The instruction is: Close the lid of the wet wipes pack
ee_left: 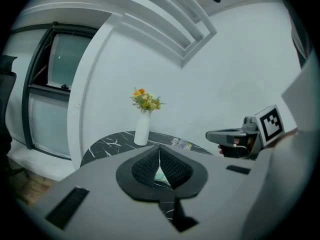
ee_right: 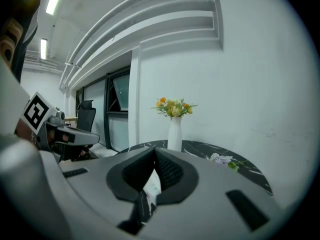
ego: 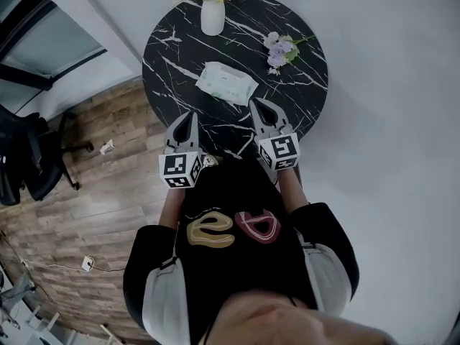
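The wet wipes pack (ego: pixel 226 83) lies ahead, between left claw (ego: pixel 192 115) and right claw (ego: pixel 257 104).

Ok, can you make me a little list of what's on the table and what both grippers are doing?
table: round, black with white veins
wet wipes pack: flat near the middle; lid too small to tell
vase: white, upright at far edge, yellow and orange flowers
purple flowers: lying right of the pack
left gripper: shut, empty, short of the pack
right gripper: shut, empty, close to the pack
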The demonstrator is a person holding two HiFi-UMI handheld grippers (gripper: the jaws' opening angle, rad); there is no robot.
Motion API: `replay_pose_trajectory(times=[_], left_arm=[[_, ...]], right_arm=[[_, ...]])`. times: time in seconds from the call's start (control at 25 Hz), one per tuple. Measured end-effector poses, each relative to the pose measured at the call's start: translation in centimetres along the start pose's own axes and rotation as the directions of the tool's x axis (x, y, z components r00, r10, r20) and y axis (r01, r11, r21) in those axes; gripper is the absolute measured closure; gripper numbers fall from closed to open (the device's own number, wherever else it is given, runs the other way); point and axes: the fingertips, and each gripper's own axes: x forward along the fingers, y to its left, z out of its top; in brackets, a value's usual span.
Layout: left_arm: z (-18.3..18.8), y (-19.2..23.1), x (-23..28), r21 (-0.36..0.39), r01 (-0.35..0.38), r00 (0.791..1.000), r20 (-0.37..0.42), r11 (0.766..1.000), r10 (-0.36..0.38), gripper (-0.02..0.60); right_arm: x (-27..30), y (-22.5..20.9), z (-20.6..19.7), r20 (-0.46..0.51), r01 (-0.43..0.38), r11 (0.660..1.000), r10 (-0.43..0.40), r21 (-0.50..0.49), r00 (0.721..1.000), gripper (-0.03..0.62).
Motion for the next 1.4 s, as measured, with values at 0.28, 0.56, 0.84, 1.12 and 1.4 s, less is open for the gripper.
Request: replay_pose_trajectory(times=[0.28,0.56,0.84,1.12,1.4], left_arm=[[0.3,0.5,2.6,-0.010,-0.040,0.999,-0.023,0.999,0.040,0.565],[0.4,0.5,5.3,-0.004,-0.051,0.997,-0.058,0.999,0.050,0.565],[0.3,0.8,7.9,0.020,-0.055,0.995,-0.084,0.998,0.057,0.565],[-0.4,1.3,10.4,0.040,-0.051,0.990,-0.128,0.998,0.056,0.564],[-2.5,1.8,12.6,0.039,-0.055,0.978,-0.201,0.998,0.061,0.565]], right_arm=[[2.5,-3.1,0.5,-0.005,-0.012,0.999,0.012,0.031,1.000,0.583],[4.5,-4.7,0.6,-0.023,-0.038,0.998,0.039,0.048,0.999,0.583],[6.7,-5.3,-0.1,-0.062,-0.063,0.997,0.066,0.039,0.996,0.583],[9.1,-5.7,-1.2,-0.109,-0.077,0.996,0.081,0.041,0.991,0.583],[11.0,-6.2,-3.4,-0.168,-0.073,0.995,0.084,0.075,0.982,0.582]])
